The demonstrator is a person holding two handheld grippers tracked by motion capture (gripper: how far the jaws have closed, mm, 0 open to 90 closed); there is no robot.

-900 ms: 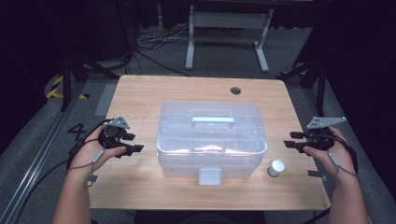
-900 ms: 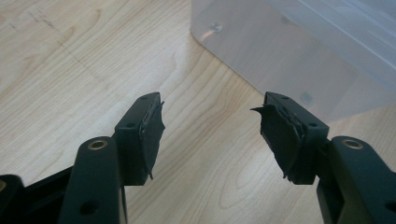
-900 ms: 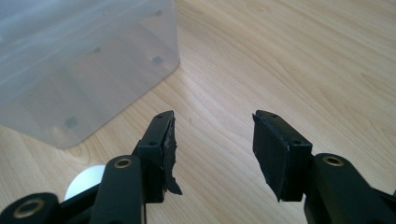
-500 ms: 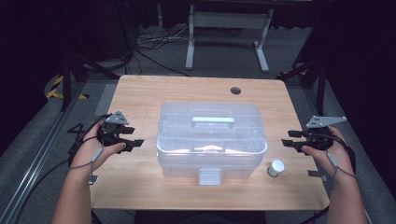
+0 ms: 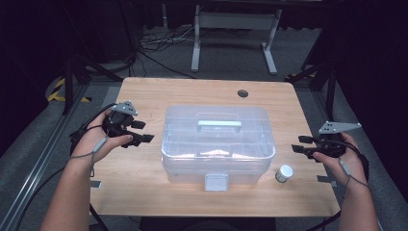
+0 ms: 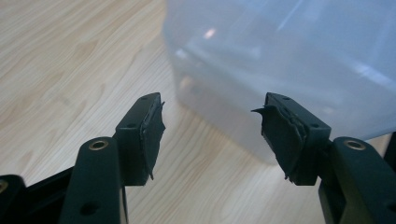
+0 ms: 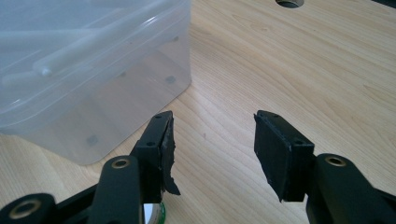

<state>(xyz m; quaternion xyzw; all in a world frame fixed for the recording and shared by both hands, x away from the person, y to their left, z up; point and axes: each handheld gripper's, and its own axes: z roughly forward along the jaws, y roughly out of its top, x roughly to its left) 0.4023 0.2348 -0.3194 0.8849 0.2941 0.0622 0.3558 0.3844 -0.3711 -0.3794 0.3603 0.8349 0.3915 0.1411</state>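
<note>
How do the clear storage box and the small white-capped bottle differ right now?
The clear storage box is large, see-through and sits mid-table; the small bottle is tiny, opaque with a white cap, near the box's front right corner. The box lies between the left gripper and right gripper; the bottle stands nearer the right one. Both rest untouched on the table.

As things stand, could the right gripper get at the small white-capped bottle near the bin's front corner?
Probably yes. The right gripper is open and empty, and the bottle stands alone on bare table just beside it, apart from the clear bin, with nothing between them.
</note>
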